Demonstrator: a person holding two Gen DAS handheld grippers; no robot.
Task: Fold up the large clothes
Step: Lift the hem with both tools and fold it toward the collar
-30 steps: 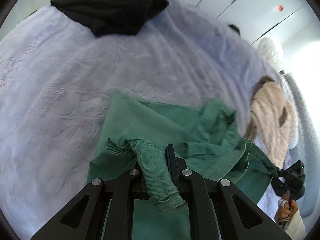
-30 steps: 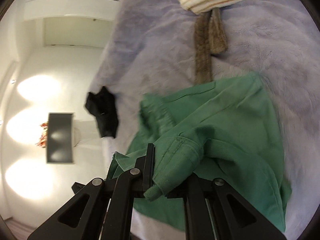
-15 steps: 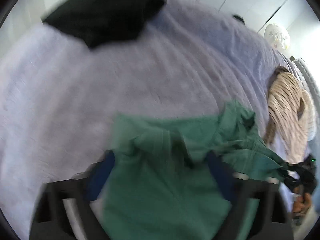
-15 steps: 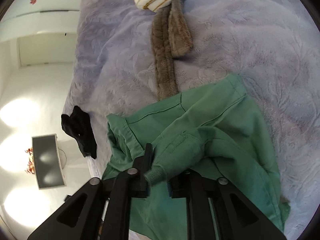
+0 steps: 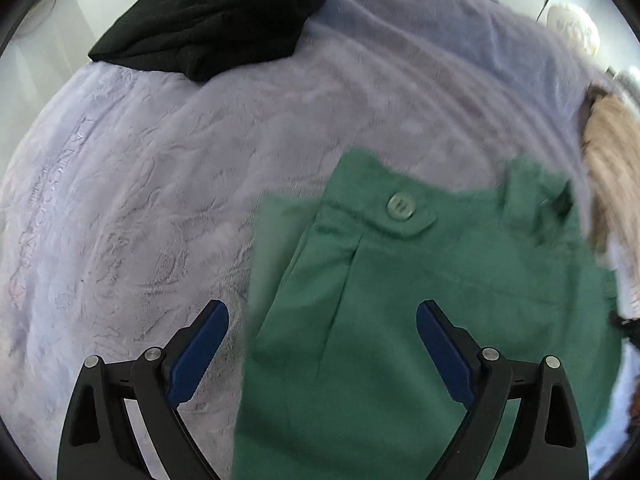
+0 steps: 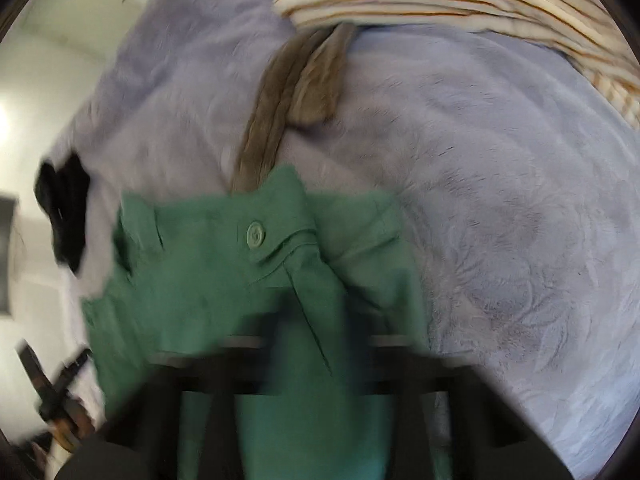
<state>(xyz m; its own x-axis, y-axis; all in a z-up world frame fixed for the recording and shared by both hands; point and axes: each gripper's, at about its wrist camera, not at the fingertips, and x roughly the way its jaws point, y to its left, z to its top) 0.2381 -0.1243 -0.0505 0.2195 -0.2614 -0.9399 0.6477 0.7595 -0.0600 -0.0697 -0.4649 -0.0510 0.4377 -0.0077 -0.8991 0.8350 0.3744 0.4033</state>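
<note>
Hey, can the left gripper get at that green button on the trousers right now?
Probably yes. The left gripper is open above the green trousers, and the button lies uncovered just ahead of it, with nothing in between.

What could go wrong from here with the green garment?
1. The left gripper stands open over the green garment, so only the right gripper, shut with cloth apparently between its fingers, has it. A pull could drag the layers askew.
2. The brown strip runs right up to the green edge, maybe under it, and could get dragged along.
</note>
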